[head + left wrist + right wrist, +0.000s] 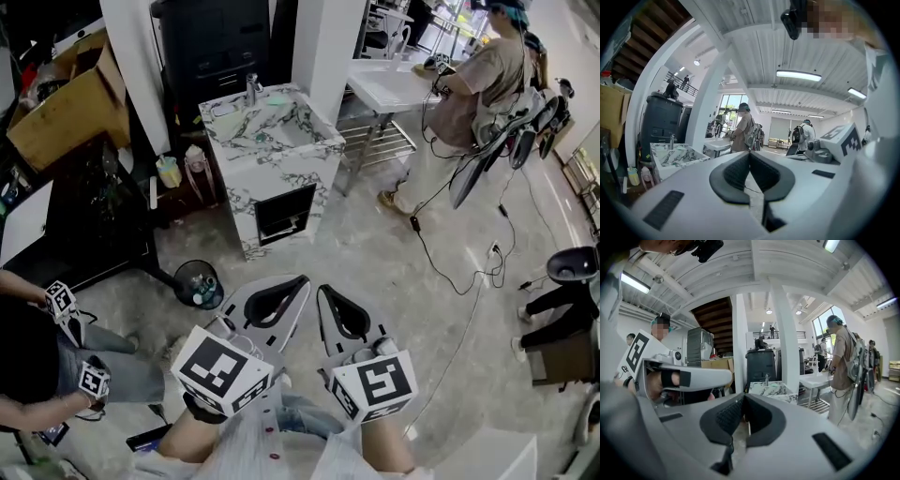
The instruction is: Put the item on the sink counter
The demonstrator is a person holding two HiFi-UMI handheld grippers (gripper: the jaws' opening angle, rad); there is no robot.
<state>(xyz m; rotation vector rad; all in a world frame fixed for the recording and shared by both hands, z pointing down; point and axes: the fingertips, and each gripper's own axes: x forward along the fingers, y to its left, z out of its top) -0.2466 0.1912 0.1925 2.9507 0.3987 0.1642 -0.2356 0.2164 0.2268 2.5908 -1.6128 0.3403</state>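
Note:
The sink counter (pixel 272 141) is a marble-patterned white vanity with a faucet (pixel 251 89), standing on the floor well ahead of me. It also shows small at the left in the left gripper view (pixel 675 157) and behind the jaws in the right gripper view (pixel 773 391). My left gripper (pixel 302 279) and right gripper (pixel 323 291) are held side by side low in the head view, pointing toward the counter. Both are shut, tips touching, with nothing between the pads (pixel 749 153) (pixel 744 397). No held item is in sight.
A black bin (pixel 199 284) sits on the floor between me and the counter. Small bottles (pixel 183 167) stand left of the vanity and a cardboard box (pixel 66 108) beyond. A person (pixel 469 89) works at a white basin (pixel 394 84) at right; cables (pixel 450 272) trail on the floor. Another person's arm (pixel 37 366) is at left.

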